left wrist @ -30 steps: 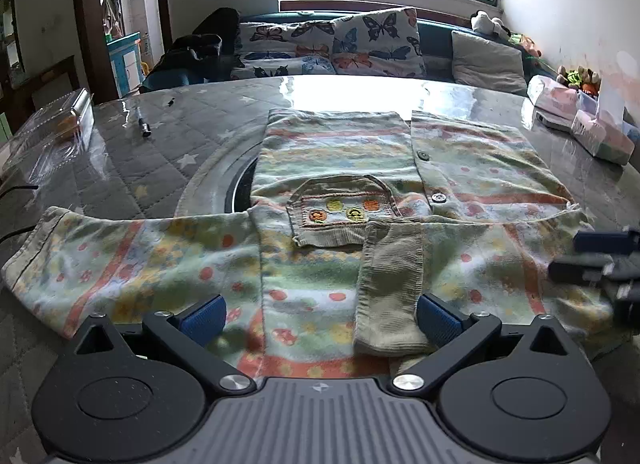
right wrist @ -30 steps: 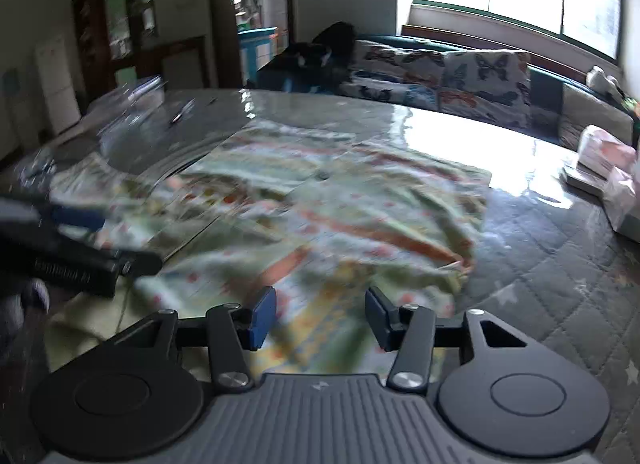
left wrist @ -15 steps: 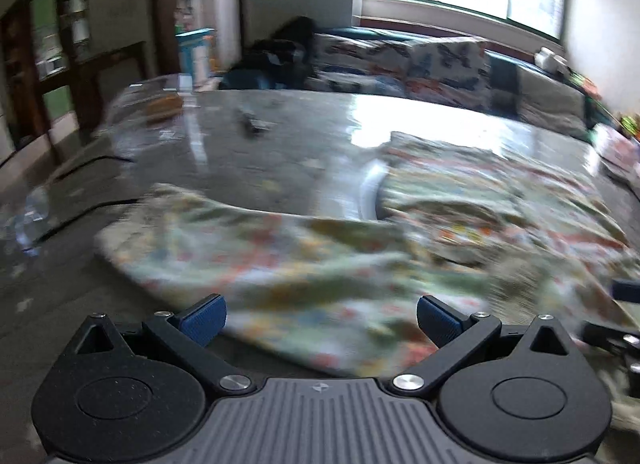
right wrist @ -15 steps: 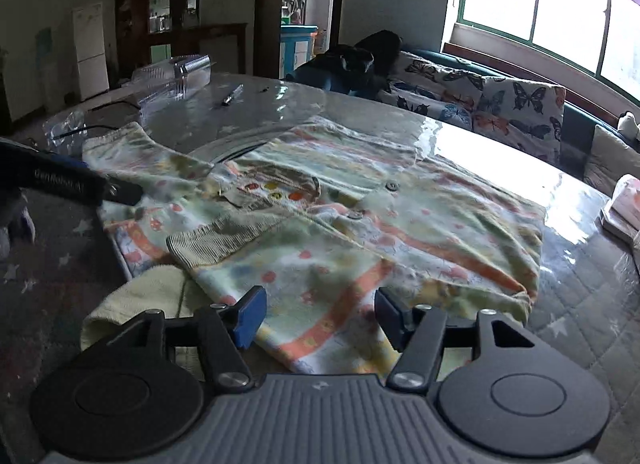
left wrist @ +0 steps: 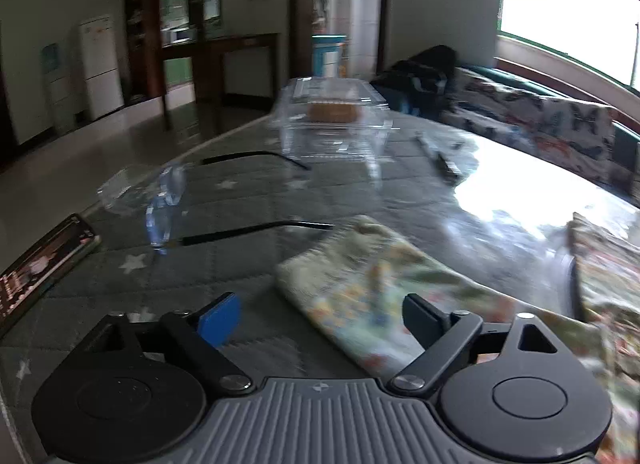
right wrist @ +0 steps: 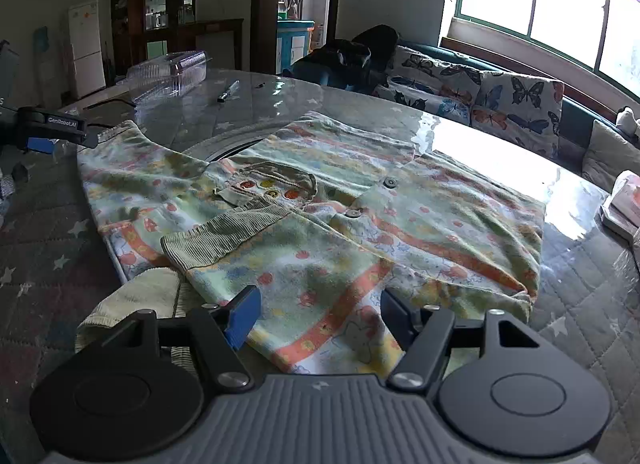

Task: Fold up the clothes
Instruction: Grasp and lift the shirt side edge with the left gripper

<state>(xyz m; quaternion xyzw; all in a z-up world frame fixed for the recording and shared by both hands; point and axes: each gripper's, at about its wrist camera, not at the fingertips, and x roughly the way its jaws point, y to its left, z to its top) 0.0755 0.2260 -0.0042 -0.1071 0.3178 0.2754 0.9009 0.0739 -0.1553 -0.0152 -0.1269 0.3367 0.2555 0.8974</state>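
Note:
A child's patterned shirt point(right wrist: 360, 215) with buttons and a chest pocket lies flat on the table point(right wrist: 580, 304). One sleeve is folded across its front and ends in a corduroy cuff point(right wrist: 216, 240). The other sleeve point(left wrist: 360, 284) stretches out to the left. My left gripper point(left wrist: 322, 320) hovers at that sleeve's end with its jaws closing; the cloth lies between them, nearer the right finger, and no pad presses on it. It also shows at the far left as the left gripper point(right wrist: 60, 139). My right gripper point(right wrist: 320, 318) stands over the shirt's near edge, jaws opening, gripping nothing.
A clear plastic box point(left wrist: 332, 119) stands at the table's far left side, with a pen point(right wrist: 228, 91) beside it. Crumpled clear plastic point(left wrist: 160, 199), two black cables point(left wrist: 256, 227) and a dark flat book or phone point(left wrist: 44, 264) lie left. Tissue packs point(right wrist: 624, 203) sit right; a sofa point(right wrist: 500, 99) behind.
The left gripper has swung left from the shirt's front to the outstretched sleeve's end, and its jaws have narrowed. The right gripper's jaws have widened. The shirt lies unmoved.

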